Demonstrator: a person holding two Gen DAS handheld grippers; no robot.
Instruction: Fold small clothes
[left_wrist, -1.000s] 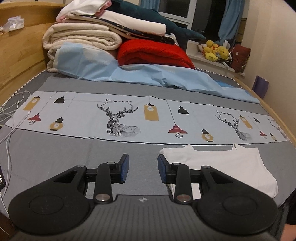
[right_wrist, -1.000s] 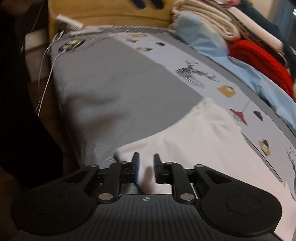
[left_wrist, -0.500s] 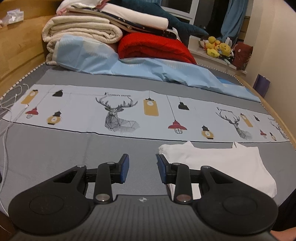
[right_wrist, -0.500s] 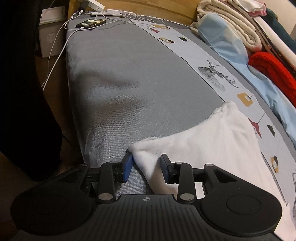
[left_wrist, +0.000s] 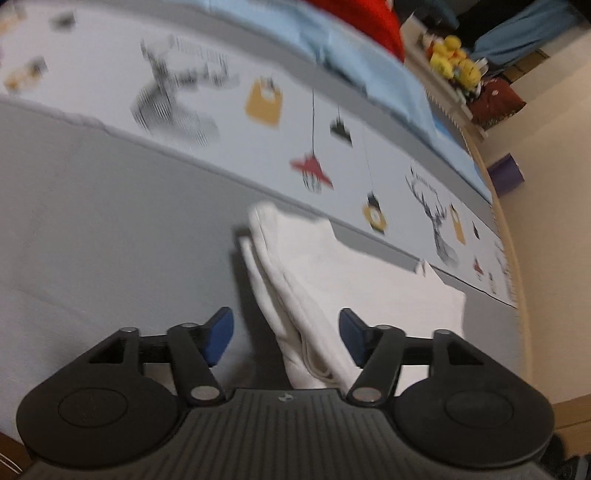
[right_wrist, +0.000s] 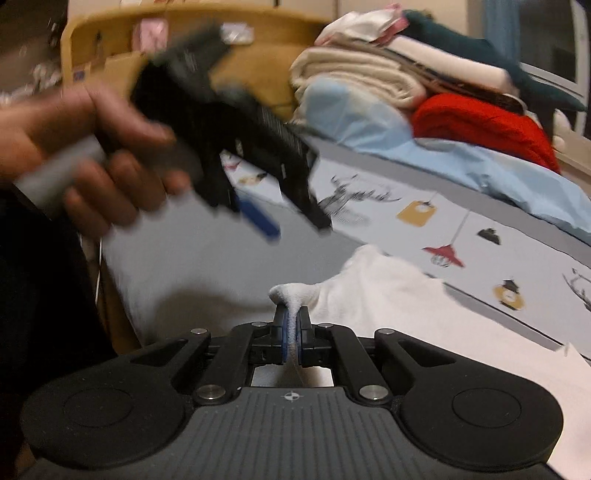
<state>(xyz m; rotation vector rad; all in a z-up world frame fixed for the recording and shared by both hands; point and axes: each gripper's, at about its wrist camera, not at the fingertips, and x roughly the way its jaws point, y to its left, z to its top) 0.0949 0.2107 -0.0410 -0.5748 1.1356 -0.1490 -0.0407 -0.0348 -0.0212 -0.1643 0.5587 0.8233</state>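
Observation:
A small white garment (left_wrist: 369, 288) lies on the grey bed cover. In the left wrist view its folded left edge (left_wrist: 291, 325) runs between the open fingers of my left gripper (left_wrist: 286, 332), which hovers just over it. In the right wrist view my right gripper (right_wrist: 292, 326) is shut on a raised corner of the white garment (right_wrist: 384, 295). The left gripper (right_wrist: 258, 199) shows blurred there, held in a hand up and to the left of the garment.
The grey bed cover (left_wrist: 92, 221) has a pale printed band with deer and lamps (left_wrist: 266, 103). Folded blankets, a red throw (right_wrist: 480, 122) and a light blue sheet (right_wrist: 424, 147) pile up at the back. A wooden headboard (right_wrist: 258, 48) stands behind.
My right gripper has closed on the garment's corner and lifted it. My left gripper has opened wider, tilted and moved over the garment's left edge.

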